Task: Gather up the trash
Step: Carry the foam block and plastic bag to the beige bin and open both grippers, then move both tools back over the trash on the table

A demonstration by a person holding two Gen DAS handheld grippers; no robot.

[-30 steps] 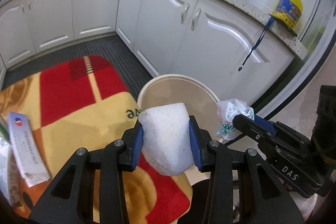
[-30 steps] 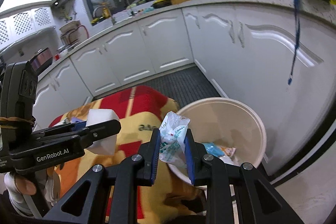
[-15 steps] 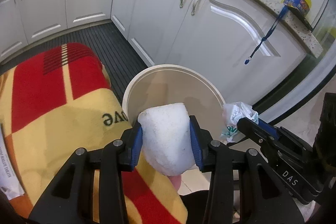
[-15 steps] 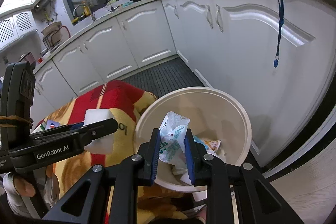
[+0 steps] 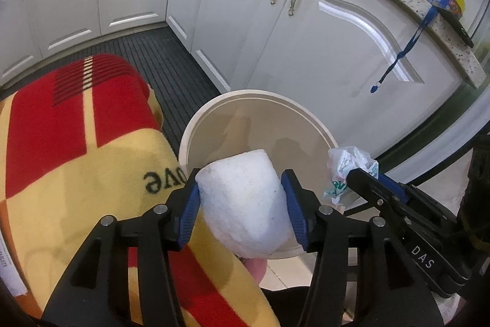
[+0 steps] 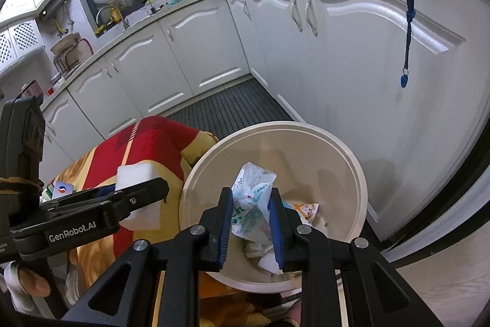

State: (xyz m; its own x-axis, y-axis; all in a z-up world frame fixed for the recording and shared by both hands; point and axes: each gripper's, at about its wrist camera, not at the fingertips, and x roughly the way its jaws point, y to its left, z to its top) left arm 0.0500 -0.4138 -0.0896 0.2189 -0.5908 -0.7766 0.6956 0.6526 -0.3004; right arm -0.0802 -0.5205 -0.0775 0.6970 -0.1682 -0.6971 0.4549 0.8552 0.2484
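Observation:
A white foam sponge [image 5: 245, 204] sits between the blue pads of my left gripper [image 5: 242, 186], above the near rim of a round beige trash bin [image 5: 214, 109]. The jaws are opening and the pads still touch the sponge's sides. In the right wrist view the sponge [image 6: 137, 173] hangs just left of the bin's rim [image 6: 352, 161]. My right gripper [image 6: 249, 198] is shut on a crumpled white and green plastic wrapper [image 6: 252, 183], held over the bin's open mouth. From the left wrist view the wrapper [image 5: 349, 161] shows at the bin's right edge.
Wrappers and paper scraps [image 6: 306, 210] lie in the bin. A red and yellow blanket [image 5: 76, 143] covers the surface left of it, with a small box [image 6: 61, 189] on it. White cabinets [image 5: 306, 51] stand close behind, over a dark ribbed mat [image 5: 153, 57]. A blue lanyard [image 5: 398, 57] hangs from the counter.
Both grippers came forward and down, so the bin now sits larger and closer beneath them. The left jaws have widened a little around the sponge. The right grip is unchanged.

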